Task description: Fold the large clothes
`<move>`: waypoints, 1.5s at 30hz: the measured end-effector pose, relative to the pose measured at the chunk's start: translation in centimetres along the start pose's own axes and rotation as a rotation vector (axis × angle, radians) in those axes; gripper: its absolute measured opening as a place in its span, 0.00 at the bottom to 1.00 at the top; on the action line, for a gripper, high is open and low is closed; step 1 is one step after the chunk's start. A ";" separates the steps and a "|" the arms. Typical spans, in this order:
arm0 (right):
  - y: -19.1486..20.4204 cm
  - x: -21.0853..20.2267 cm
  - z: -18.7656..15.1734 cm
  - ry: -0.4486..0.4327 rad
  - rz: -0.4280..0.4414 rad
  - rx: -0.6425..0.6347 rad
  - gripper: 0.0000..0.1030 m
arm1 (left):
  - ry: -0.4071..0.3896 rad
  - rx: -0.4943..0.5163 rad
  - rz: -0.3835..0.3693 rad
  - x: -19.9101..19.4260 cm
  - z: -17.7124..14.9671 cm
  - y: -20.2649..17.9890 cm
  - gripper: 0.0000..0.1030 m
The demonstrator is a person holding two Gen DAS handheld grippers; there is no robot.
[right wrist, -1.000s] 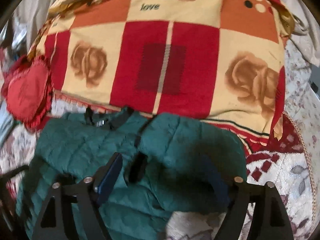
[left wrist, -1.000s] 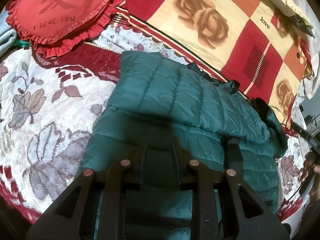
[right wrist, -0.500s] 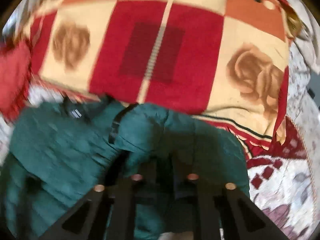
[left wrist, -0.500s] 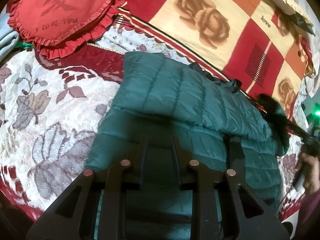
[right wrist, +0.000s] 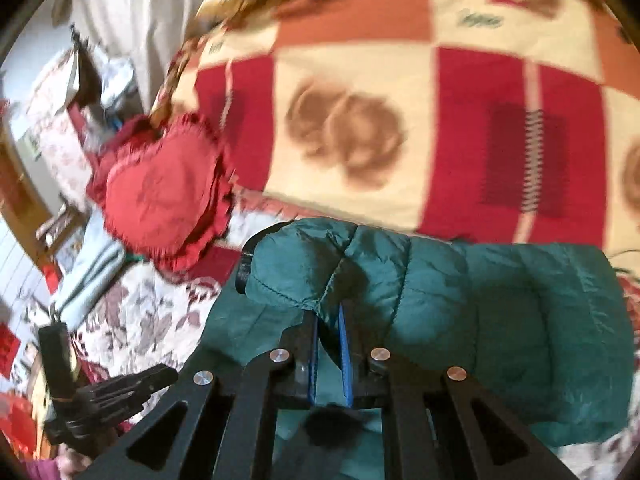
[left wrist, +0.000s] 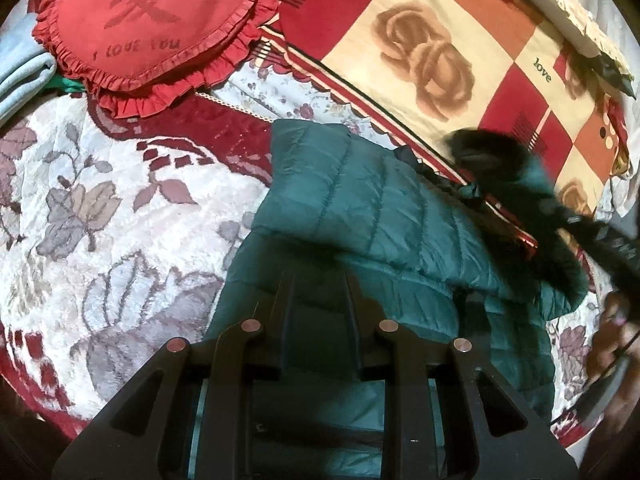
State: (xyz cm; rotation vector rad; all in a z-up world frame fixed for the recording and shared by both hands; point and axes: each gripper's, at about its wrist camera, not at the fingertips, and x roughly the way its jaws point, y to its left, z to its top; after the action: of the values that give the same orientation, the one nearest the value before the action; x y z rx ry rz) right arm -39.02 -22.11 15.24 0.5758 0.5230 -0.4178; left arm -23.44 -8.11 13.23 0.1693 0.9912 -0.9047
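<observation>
A dark green quilted puffer jacket (left wrist: 360,208) lies partly folded on a floral bedspread (left wrist: 120,216). My left gripper (left wrist: 318,280) is shut on the jacket's near edge, its fingers pressed into the fabric. In the right wrist view the jacket (right wrist: 500,300) fills the lower middle. My right gripper (right wrist: 328,320) is shut on a raised fold of the jacket, lifted above the rest. The right gripper and its lifted, blurred fold also show in the left wrist view (left wrist: 520,184) at the right. The left gripper shows in the right wrist view (right wrist: 120,392) at the lower left.
A red heart-shaped ruffled cushion (left wrist: 148,28) lies at the far left. A red, cream and orange rose-patterned blanket (left wrist: 440,64) covers the far side of the bed. Pale blue folded cloth (left wrist: 20,76) sits at the left edge.
My right gripper closed on a fold of the jacket and lifted it, swinging leftward over the garment. My left gripper stayed shut on the near edge.
</observation>
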 end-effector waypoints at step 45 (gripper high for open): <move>-10.1 -12.9 -5.5 -0.090 -0.136 0.155 0.81 | -0.039 -0.101 -0.131 3.4 9.1 -3.3 0.21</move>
State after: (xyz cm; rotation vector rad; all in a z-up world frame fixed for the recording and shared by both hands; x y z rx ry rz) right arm -56.28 -23.58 14.56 0.6689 0.4477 -0.6148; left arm -19.17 -16.81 16.57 0.0010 1.0181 -0.9709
